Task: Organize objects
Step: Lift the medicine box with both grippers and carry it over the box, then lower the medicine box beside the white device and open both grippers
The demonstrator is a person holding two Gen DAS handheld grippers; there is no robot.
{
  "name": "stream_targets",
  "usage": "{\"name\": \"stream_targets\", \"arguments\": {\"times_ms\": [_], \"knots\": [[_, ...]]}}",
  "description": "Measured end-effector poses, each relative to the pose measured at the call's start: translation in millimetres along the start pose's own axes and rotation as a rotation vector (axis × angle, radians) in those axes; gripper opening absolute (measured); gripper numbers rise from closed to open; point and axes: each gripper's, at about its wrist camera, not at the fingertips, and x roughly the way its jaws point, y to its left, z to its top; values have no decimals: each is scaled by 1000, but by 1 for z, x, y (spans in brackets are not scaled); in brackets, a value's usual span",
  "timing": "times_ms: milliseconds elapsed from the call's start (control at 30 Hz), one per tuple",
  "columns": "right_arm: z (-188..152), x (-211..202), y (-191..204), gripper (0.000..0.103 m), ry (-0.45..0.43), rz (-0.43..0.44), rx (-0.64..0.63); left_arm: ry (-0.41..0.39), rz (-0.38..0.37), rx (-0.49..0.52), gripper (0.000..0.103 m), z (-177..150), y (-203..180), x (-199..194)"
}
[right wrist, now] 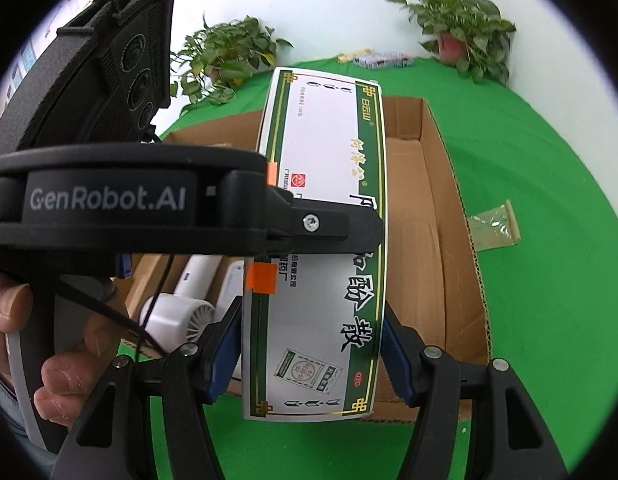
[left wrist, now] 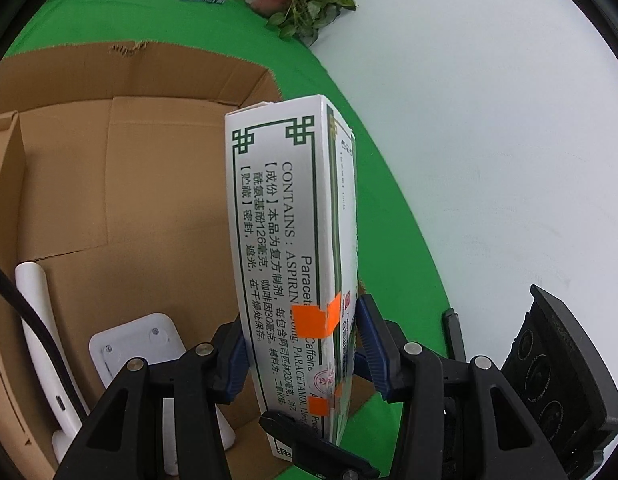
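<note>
A white medicine box (left wrist: pixel 285 220) with a green border and orange tape is held upright over the open cardboard carton (left wrist: pixel 69 184). My left gripper (left wrist: pixel 305 344) is shut on the medicine box's narrow sides, its blue pads pressing on both. In the right wrist view, my right gripper (right wrist: pixel 309 354) is shut on the same medicine box (right wrist: pixel 329 280) across its wide printed face. One of the left gripper's fingers (right wrist: pixel 321 224) lies across that face. The carton (right wrist: pixel 461 240) sits behind and below the medicine box.
Inside the carton lie a white hair dryer (right wrist: pixel 177 312), a flat white device (left wrist: pixel 137 344) and a black cord (left wrist: pixel 25 308). A gold packet (right wrist: pixel 495 228) lies on the green cloth (right wrist: pixel 549 280) right of the carton. Potted plants (right wrist: pixel 465 28) stand at the back. A hand (right wrist: pixel 13 312) grips the left handle.
</note>
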Motion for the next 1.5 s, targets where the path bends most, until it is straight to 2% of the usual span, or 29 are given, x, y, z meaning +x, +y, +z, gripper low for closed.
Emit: {"name": "stream_targets", "arguments": {"times_ms": [267,400,533,733,867,1067,1133,1300,1367,1400,1500], "knots": [[-2,32,-17,61,94,27,50,74,14,-63,46,5,25,36],[-7,37,-21,61,108,43,69,93,7,-94,46,5,33,46],[-8,39,-21,61,126,43,84,123,7,-139,47,5,41,52],[-8,40,-20,61,152,40,106,168,72,-170,53,9,38,57],[-11,39,-20,61,156,18,106,183,60,-201,53,7,39,53],[-17,42,-12,61,176,-25,66,102,108,-130,57,3,23,14],[-20,40,-9,61,171,-28,50,49,140,-98,57,0,18,-8],[-21,36,-8,64,179,-25,63,-73,158,-51,58,-20,9,-62],[-24,35,-3,64,184,-17,71,-118,189,-27,60,0,28,-78],[-25,33,-2,64,188,-18,75,-145,206,-18,66,-4,29,-88],[-23,36,-6,64,194,-25,80,-211,245,6,68,-19,33,-111]]}}
